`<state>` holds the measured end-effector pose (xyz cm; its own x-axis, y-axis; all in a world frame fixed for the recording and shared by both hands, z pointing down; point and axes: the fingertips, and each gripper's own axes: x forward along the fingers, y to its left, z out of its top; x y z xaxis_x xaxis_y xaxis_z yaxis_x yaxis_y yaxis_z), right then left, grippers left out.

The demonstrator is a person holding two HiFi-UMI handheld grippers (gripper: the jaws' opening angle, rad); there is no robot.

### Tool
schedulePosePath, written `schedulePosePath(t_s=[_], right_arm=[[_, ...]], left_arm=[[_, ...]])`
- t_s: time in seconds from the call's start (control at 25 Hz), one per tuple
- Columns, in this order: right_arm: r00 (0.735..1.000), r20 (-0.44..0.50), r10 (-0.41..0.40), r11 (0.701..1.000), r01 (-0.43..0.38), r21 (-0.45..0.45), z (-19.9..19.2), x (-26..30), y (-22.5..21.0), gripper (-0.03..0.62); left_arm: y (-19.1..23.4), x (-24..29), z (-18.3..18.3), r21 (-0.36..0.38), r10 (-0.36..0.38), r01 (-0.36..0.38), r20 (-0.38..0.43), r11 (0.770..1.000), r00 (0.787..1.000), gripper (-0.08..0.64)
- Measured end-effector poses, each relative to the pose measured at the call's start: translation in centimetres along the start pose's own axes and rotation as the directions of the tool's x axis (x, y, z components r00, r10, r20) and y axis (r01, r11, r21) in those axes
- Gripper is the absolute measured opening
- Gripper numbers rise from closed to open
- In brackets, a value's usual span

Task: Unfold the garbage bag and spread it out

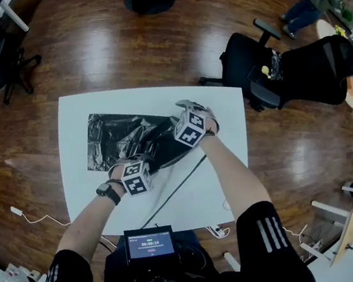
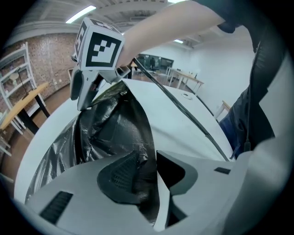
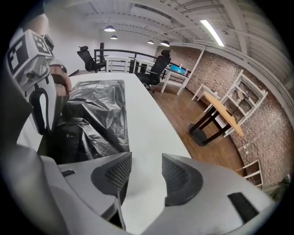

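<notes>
Garbage bag point(image 1: 115, 139) lies on the white table point(image 1: 84, 201), far part already flat, near part bunched, so spreading is about half done. Left gripper point(image 2: 148, 176) pinches a fold; right gripper point(image 3: 144, 176) is a little open and holds nothing.

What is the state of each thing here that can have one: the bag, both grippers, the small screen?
garbage bag: partly unfolded; its left part lies flat on the table, the part by the grippers is bunched up.
left gripper: shut on a fold of the bag.
right gripper: open, nothing between its jaws, beside the bag.
screen: lit.
</notes>
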<state>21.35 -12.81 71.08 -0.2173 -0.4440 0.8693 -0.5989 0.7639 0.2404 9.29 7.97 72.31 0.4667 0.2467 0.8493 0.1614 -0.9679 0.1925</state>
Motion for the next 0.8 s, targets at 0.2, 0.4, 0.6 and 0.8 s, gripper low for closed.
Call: schedulePosePath(t_s=[0.2,0.4,0.6,0.8], right_arm=[[1.0,0.008,-0.018,1.0,0.018,0.001,0.3,0.4,-0.8,0.242],[0.998,0.059,-0.015,0.999,0.012,0.047,1.0,-0.7,-0.9,0.232],[0.987,0.157,-0.032,0.997,0.02,0.081,2.1,-4.3,-1.3,0.232],[0.988,0.15,-0.024,0.993,0.007,0.115,0.2,-6.8,-1.3,0.232]], left_arm=[[-0.1,0.1,-0.1,-0.014,0.002,-0.002,0.005,1.0,1.0,0.14],[-0.2,-0.1,-0.1,0.008,0.006,-0.005,-0.011,1.0,1.0,0.14],[0.4,-2.1,2.1,-0.012,0.044,-0.044,0.061,0.999,0.997,0.14],[0.7,-3.0,5.5,-0.004,0.055,-0.055,0.121,0.998,0.991,0.14]])
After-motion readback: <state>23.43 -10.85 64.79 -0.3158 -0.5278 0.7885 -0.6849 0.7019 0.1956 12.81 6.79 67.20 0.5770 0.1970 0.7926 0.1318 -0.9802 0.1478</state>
